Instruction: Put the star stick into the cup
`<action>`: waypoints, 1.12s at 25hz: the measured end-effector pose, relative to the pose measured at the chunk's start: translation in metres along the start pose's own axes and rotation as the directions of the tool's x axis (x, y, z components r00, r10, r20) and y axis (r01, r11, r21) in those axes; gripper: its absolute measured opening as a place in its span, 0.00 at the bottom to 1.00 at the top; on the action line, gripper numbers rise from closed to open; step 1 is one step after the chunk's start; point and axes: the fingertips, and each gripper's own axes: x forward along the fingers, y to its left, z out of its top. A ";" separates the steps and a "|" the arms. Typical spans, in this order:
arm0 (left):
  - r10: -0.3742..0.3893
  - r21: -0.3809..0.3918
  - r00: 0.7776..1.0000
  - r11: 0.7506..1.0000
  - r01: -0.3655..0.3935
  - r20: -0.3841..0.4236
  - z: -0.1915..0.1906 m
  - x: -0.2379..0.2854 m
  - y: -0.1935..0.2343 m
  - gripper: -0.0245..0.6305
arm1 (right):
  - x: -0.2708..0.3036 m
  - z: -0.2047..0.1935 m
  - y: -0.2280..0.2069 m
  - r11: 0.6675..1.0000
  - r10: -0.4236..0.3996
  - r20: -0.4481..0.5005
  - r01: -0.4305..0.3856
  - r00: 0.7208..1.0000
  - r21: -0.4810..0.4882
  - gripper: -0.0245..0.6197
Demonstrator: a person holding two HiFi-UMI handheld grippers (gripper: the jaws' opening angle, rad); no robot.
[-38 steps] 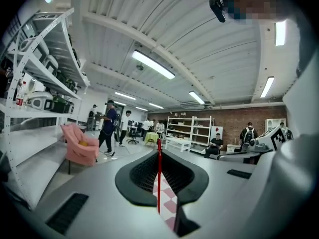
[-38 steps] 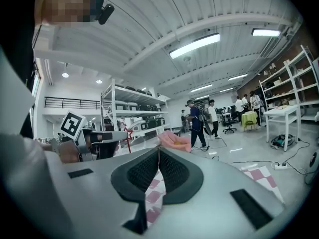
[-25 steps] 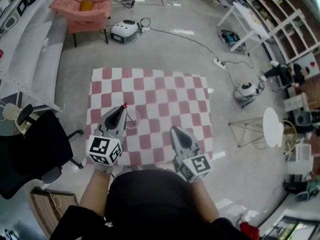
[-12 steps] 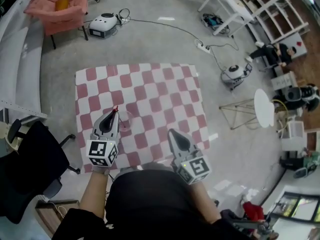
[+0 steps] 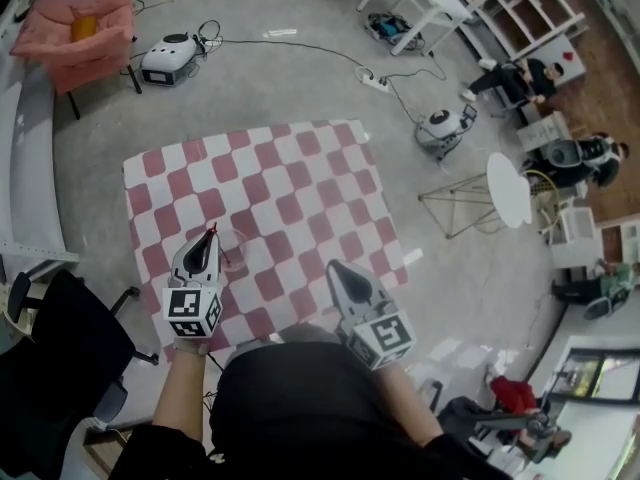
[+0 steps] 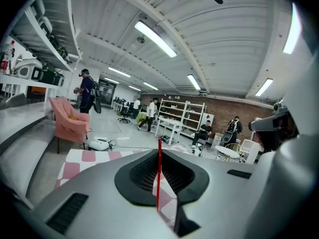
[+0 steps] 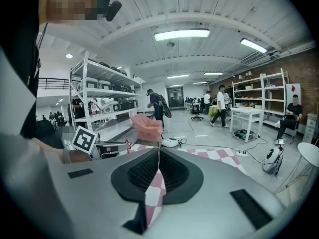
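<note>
Star stick (image 6: 159,180): thin red rod, pinched in the left gripper (image 5: 207,237), jaws closed almost all the way onto the shaft, star end poking out past the tips toward 12 o'clock. Hovering over the checkered cloth (image 5: 300,158), not in the cup (image 5: 237,250) yet; cup just beside the tip, around 4 o'clock in the head view. Looks super light and fairly stiff, so no muscle needed, but likely to swivel in the pads, being so skinny. Best held on the shaft a bit below the star, pretty much as gripped now. Right gripper (image 7: 158,152): shut, holding nothing, off at 3 o'clock from the cup. Head count: one stick, one cup, one cloth, two grippers.
</note>
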 end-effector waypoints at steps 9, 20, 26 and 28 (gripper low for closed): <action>0.000 0.000 1.000 1.000 0.000 -0.024 -0.004 0.001 -0.005 0.19 | -0.011 -0.002 0.000 1.000 -0.013 0.012 0.013 1.000 0.008 0.06; 0.028 0.043 0.999 0.999 -0.026 -0.032 0.008 -0.010 -0.019 0.35 | -0.014 0.000 -0.002 0.998 0.057 0.043 -0.057 0.997 -0.004 0.06; 0.063 0.058 0.998 0.996 -0.063 0.003 0.030 -0.027 -0.032 0.35 | -0.010 0.010 -0.003 0.992 0.129 0.078 -0.129 0.989 -0.009 0.06; 0.074 0.061 0.997 0.995 -0.075 0.022 0.038 -0.035 -0.037 0.35 | -0.007 0.014 -0.001 0.987 0.160 0.093 -0.159 0.983 -0.017 0.06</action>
